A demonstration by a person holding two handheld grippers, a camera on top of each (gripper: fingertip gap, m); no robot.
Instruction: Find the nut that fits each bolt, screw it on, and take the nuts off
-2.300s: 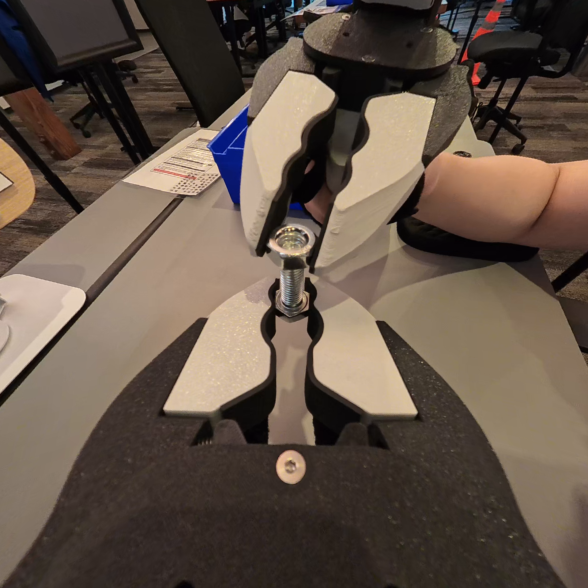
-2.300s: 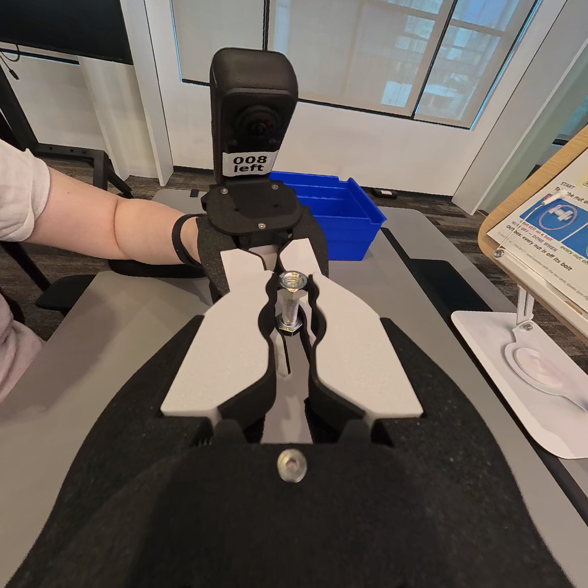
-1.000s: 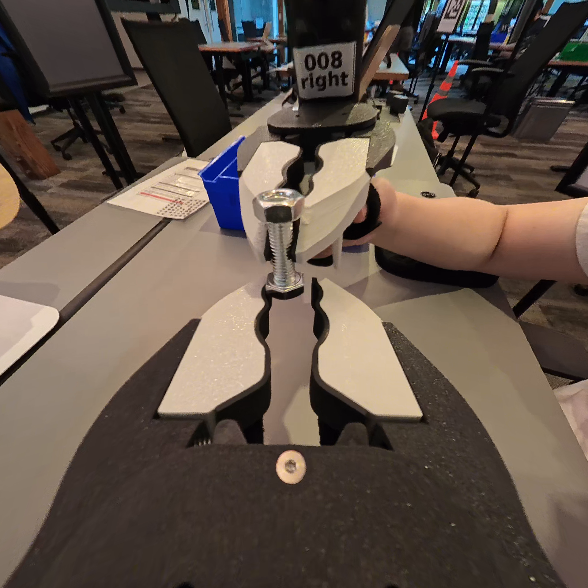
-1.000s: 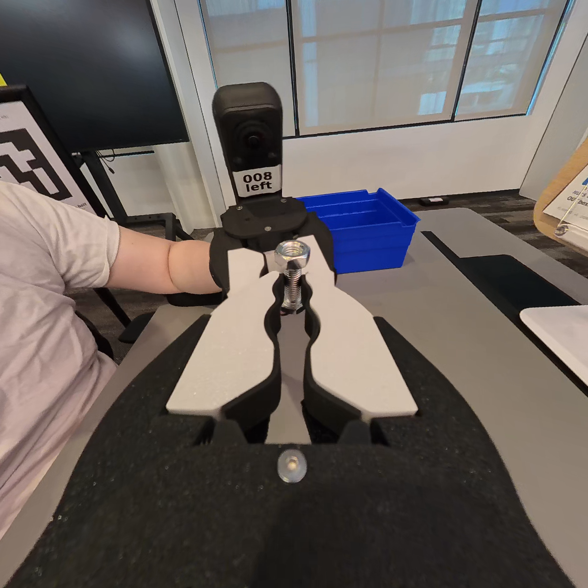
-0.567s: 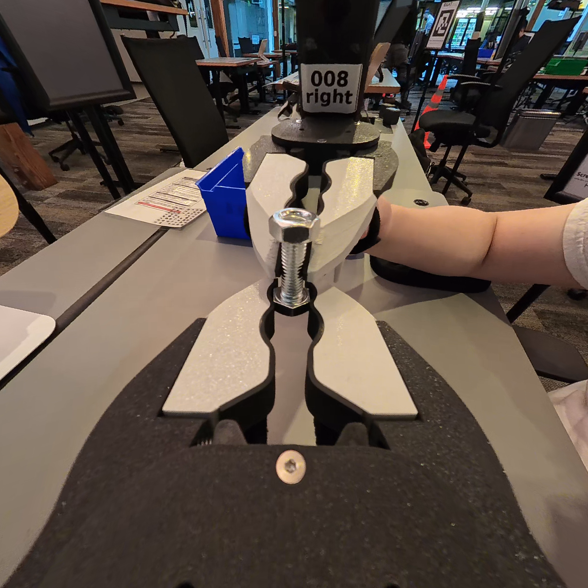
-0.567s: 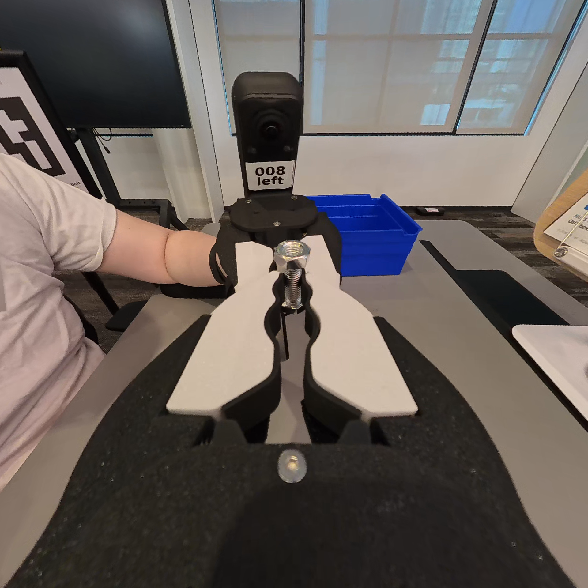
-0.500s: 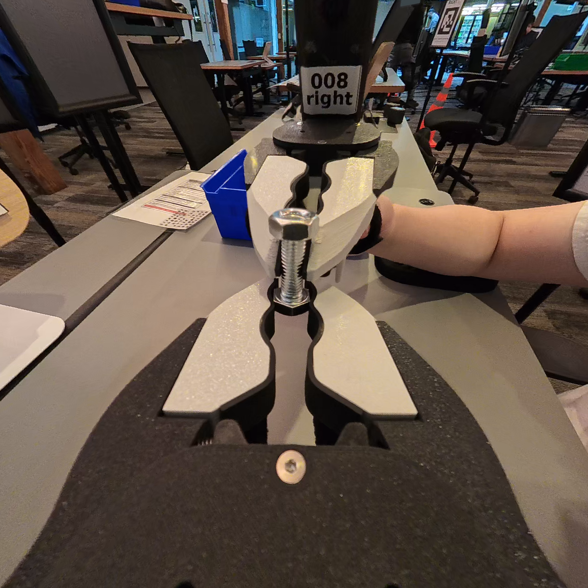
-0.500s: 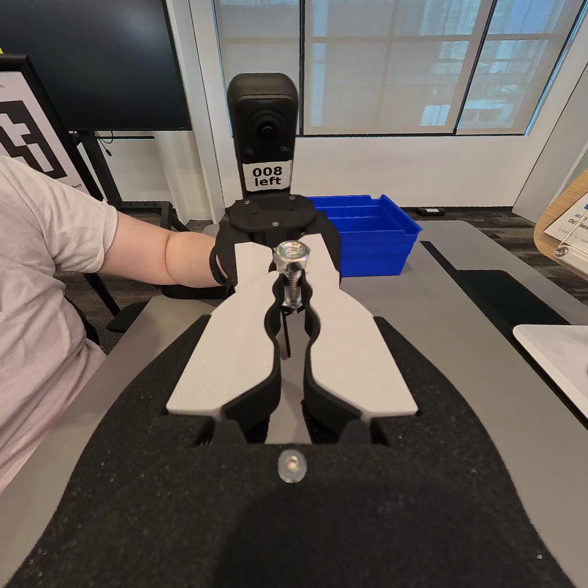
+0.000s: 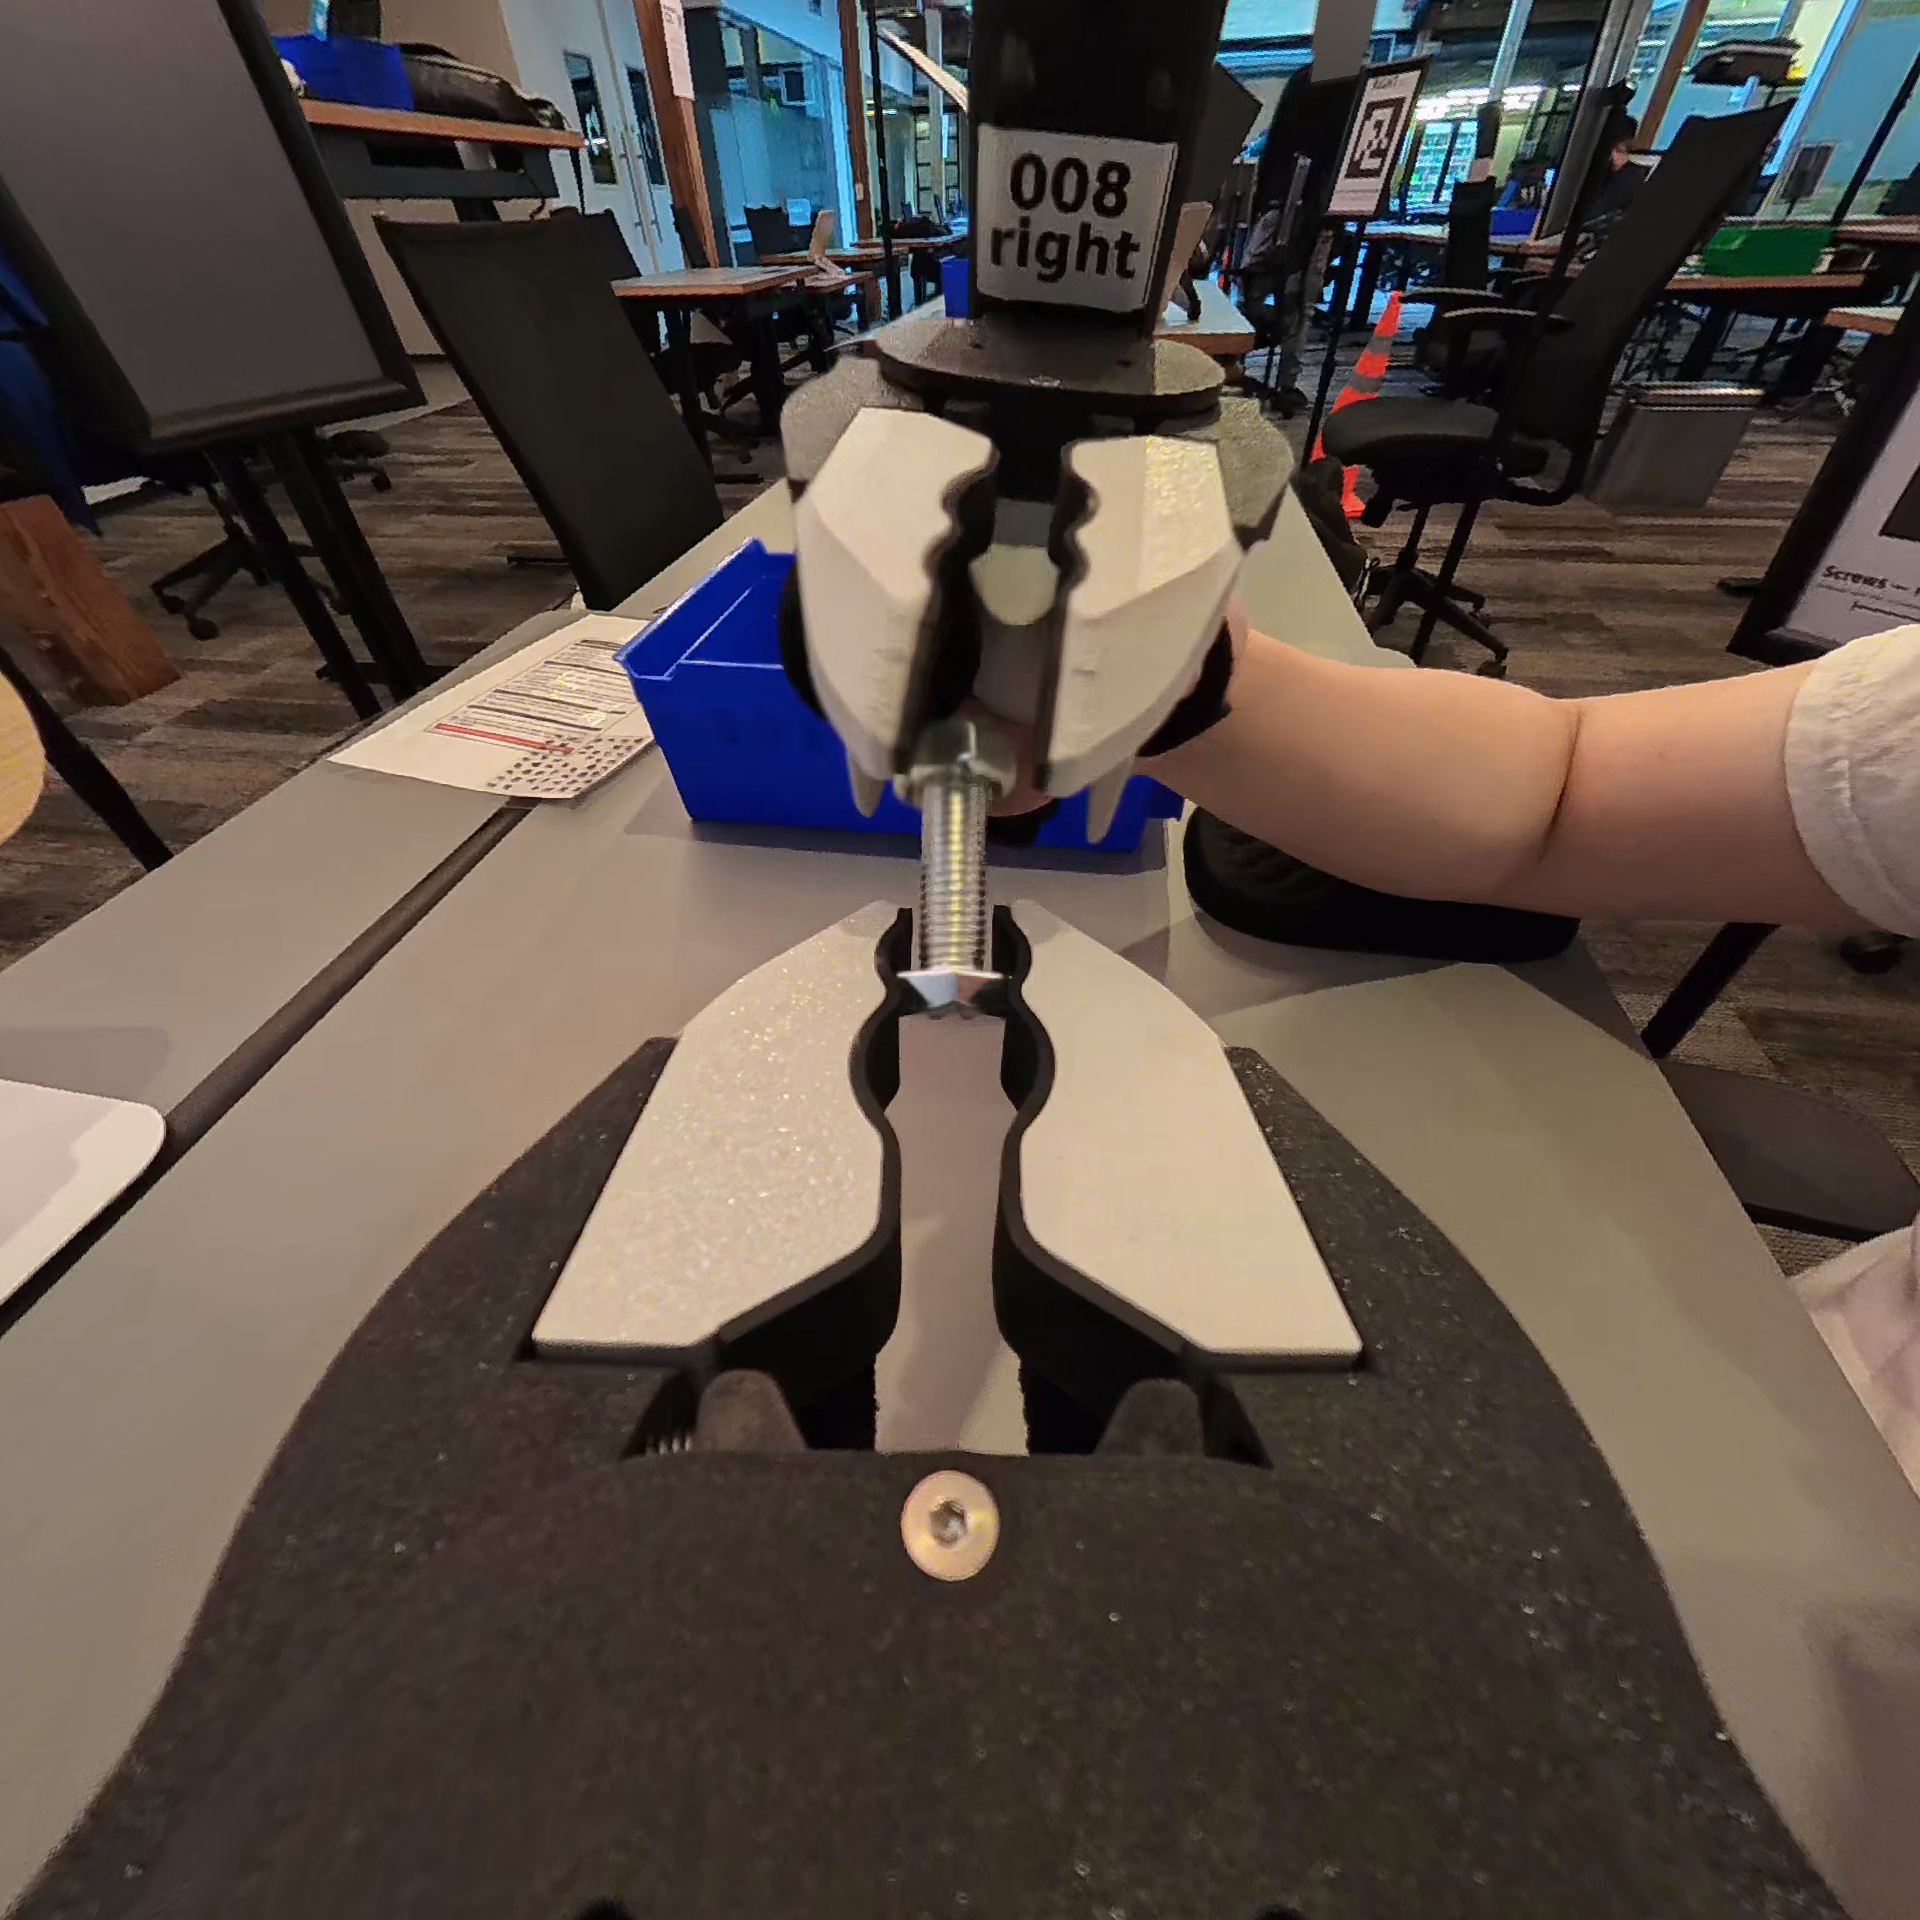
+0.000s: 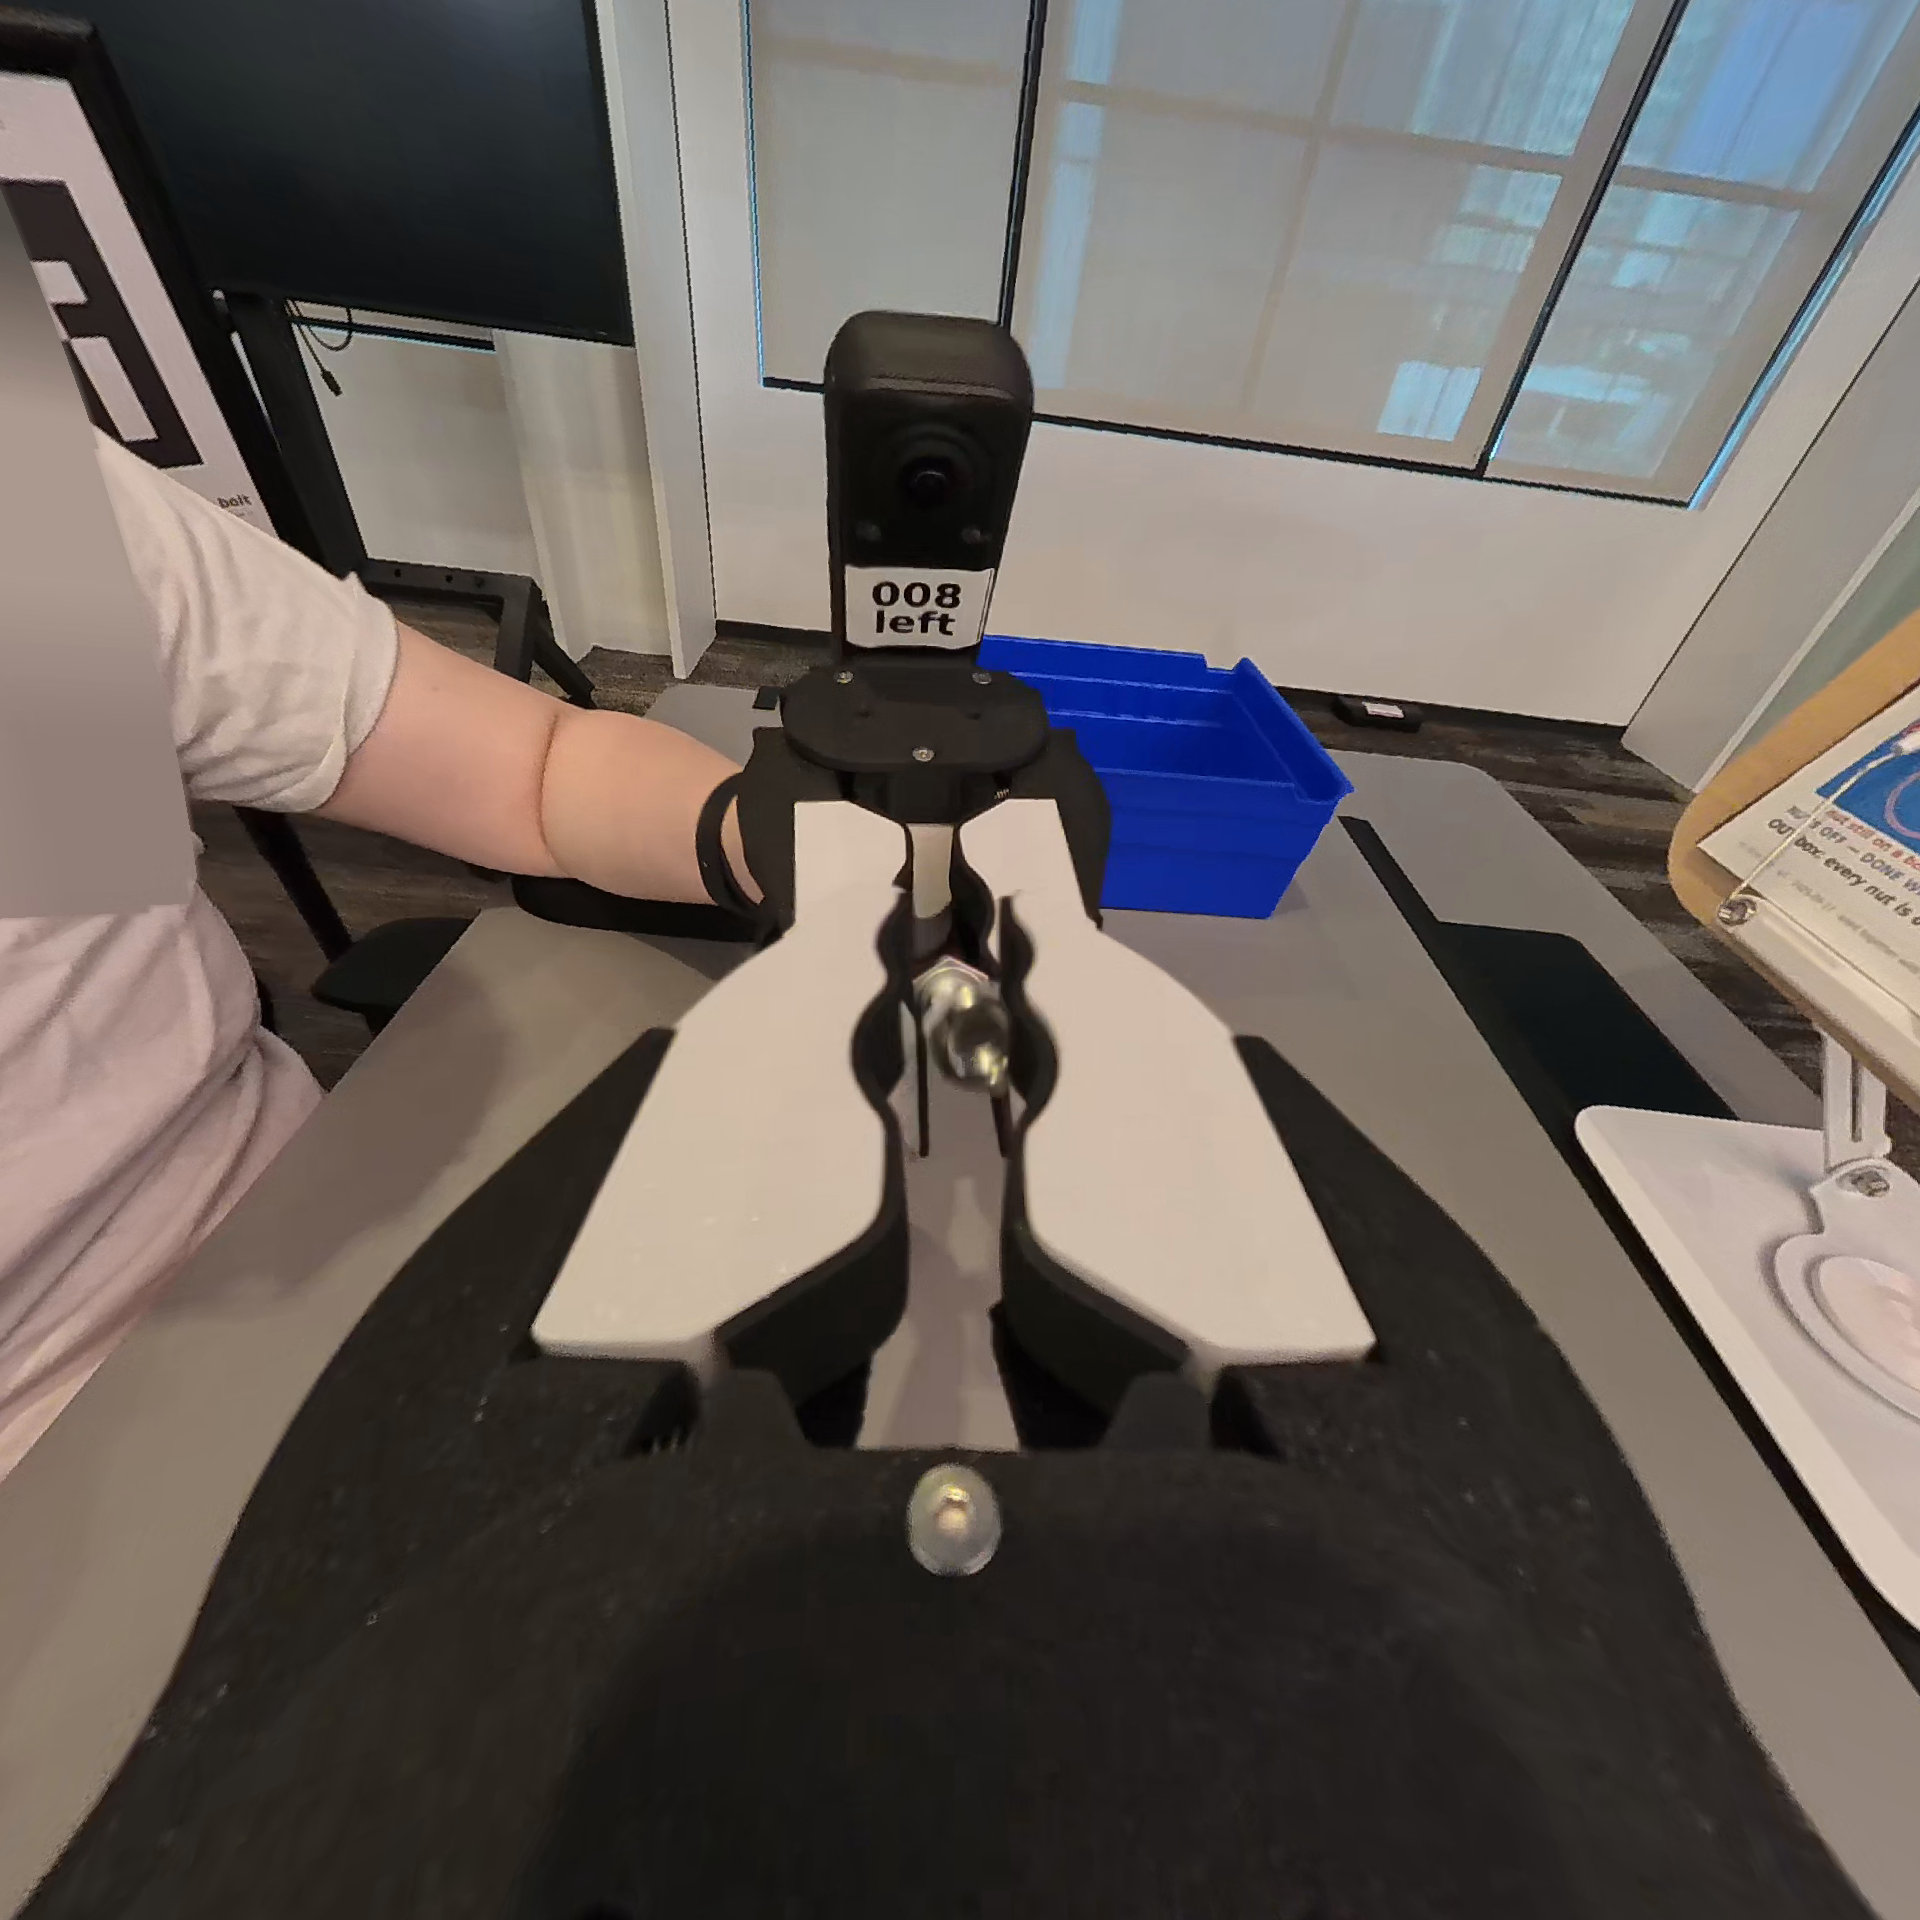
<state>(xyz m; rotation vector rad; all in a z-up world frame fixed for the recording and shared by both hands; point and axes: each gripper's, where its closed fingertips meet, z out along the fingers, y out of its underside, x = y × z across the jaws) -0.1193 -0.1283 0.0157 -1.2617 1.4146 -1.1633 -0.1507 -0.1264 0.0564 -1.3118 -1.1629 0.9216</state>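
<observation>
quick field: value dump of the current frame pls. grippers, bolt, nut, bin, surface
left gripper: shut on nut, fingers level over the table
right gripper: shut on bolt head, facing the left gripper
bolt: threaded shank spans the gap between the two grippers, held off the table
nut: on the near end of the shank, between the left fingertips
blue bin: on the table beyond the grippers, contents not visible
table: grey
printed sheet: flat beside the blue bin
</observation>
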